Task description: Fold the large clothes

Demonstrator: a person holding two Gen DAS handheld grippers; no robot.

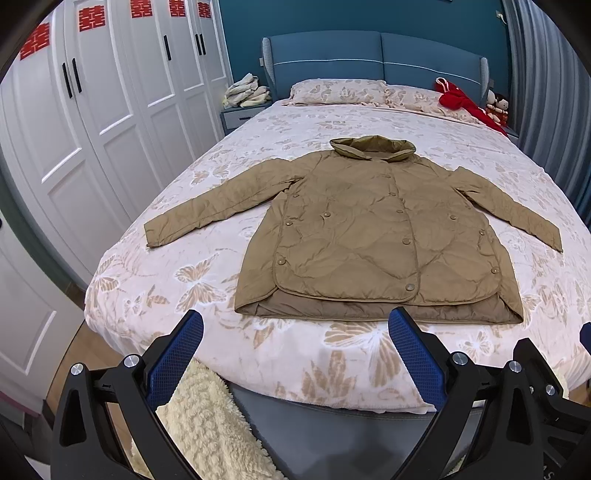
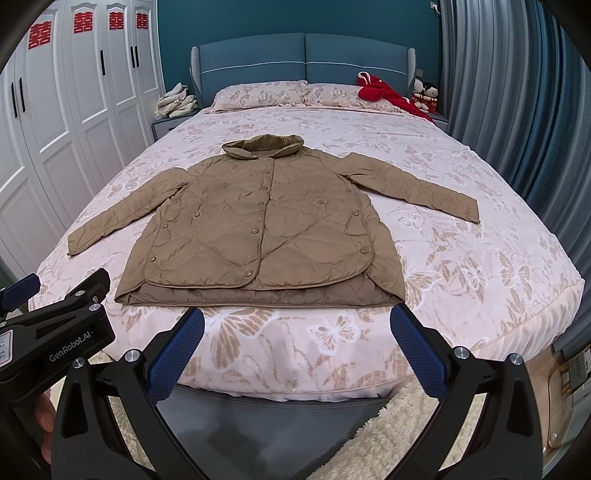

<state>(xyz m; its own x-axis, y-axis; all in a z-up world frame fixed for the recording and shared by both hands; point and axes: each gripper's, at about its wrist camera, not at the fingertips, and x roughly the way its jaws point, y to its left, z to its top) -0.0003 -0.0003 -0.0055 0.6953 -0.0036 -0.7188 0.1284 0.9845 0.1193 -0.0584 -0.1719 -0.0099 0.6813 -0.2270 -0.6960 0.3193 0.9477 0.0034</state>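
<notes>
Tan quilted button-front jacket [image 1: 369, 229] spread flat, front up, on floral-covered bed [image 1: 258, 354]; soft, light, slippery; pinch at sleeve cuff [image 1: 159, 230] or hem corner; left gripper [image 1: 295, 345] and right gripper [image 2: 297, 341] fingers apart, empty, at bed foot.

"GenRobot.AI" on left gripper [image 2: 22, 291] body; red double-happiness signs [image 2: 38, 35] on wardrobe doors [image 2: 55, 110].

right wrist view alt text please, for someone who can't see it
A tan quilted jacket lies flat, front up and sleeves spread, on a floral bedspread. The open right claw hovers at the foot of the bed; the left claw shows at the left edge.
</notes>
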